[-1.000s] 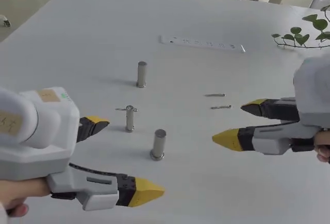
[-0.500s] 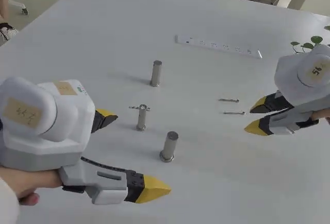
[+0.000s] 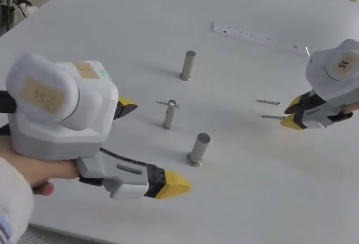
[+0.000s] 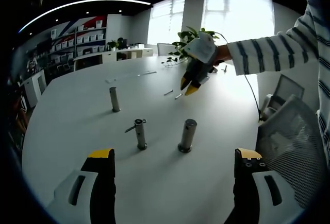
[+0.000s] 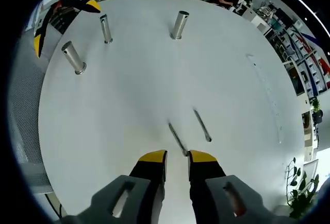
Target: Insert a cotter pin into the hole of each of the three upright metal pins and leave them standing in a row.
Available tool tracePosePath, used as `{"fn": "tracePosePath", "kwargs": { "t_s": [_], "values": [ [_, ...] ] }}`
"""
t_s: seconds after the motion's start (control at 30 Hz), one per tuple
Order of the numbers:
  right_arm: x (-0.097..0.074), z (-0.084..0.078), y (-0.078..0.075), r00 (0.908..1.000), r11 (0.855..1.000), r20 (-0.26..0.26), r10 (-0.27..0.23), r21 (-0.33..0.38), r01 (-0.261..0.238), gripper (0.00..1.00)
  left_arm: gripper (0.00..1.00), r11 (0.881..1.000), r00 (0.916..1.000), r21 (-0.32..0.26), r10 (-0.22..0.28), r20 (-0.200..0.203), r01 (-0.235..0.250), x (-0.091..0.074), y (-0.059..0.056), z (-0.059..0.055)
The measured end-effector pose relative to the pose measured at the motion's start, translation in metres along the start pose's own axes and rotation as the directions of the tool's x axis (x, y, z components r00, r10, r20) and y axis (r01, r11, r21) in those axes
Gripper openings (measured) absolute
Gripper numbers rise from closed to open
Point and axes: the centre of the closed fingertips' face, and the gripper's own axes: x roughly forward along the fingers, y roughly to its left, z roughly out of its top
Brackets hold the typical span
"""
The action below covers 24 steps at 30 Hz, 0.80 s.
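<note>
Cotter pin [image 5: 177,136] (nearer of two loose) lies at the tips of the right gripper [image 5: 178,157], jaws slightly apart; pickup step, closing likely next.

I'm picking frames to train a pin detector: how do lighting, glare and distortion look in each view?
Head view: even, soft light, faint shadows left of the metal pins, no glare on the table. Left gripper view: strong fisheye bending, windows blown out. Right gripper view: table edge bowed round, loose cotter pins sharp ahead of the right gripper.
</note>
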Motion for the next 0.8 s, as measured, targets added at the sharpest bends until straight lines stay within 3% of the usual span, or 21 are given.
{"fn": "tracePosePath", "kwargs": {
  "t_s": [0.27, 0.43, 0.53, 0.63, 0.7, 0.73, 0.8],
  "values": [
    [0.004, 0.0, -0.002, 0.9999, 1.0, -0.011, 0.012, -0.013, -0.012, 0.11, 0.95, 1.0, 0.9993, 0.027, 0.016, -0.033, -0.015, 0.0, 0.002, -0.007],
    [0.008, 0.003, 0.002, 0.9981, 0.994, -0.049, 0.037, -0.105, -0.042, 0.16, 0.95, 1.0, 0.9991, 0.026, 0.013, -0.04, -0.012, 0.0, 0.002, -0.008],
    [0.011, 0.005, 0.003, 0.9969, 0.991, -0.06, 0.051, -0.117, -0.058, 0.14, 0.95, 1.0, 0.999, 0.026, 0.014, -0.043, -0.013, 0.0, 0.002, -0.009],
    [0.011, 0.004, 0.012, 0.9901, 0.981, -0.074, 0.12, -0.143, -0.129, 0.06, 0.95, 1.0, 0.9987, 0.023, 0.01, -0.05, -0.009, 0.0, 0.002, -0.01],
    [0.01, 0.003, 0.021, 0.9808, 0.976, -0.077, 0.179, -0.112, -0.187, 0.0, 0.95, 1.0, 0.9985, 0.026, 0.007, -0.055, -0.005, 0.0, 0.001, -0.011],
    [0.01, 0.005, 0.015, 0.9852, 0.978, -0.074, 0.154, -0.127, -0.163, 0.0, 0.95, 1.0, 0.9984, 0.028, 0.005, -0.057, -0.003, 0.0, 0.0, -0.011],
    [0.009, 0.005, 0.016, 0.9835, 0.978, -0.078, 0.163, -0.116, -0.171, 0.0, 0.95, 1.0, 0.9981, 0.03, 0.001, -0.061, 0.0, 0.001, 0.0, -0.012]
  ]
}}
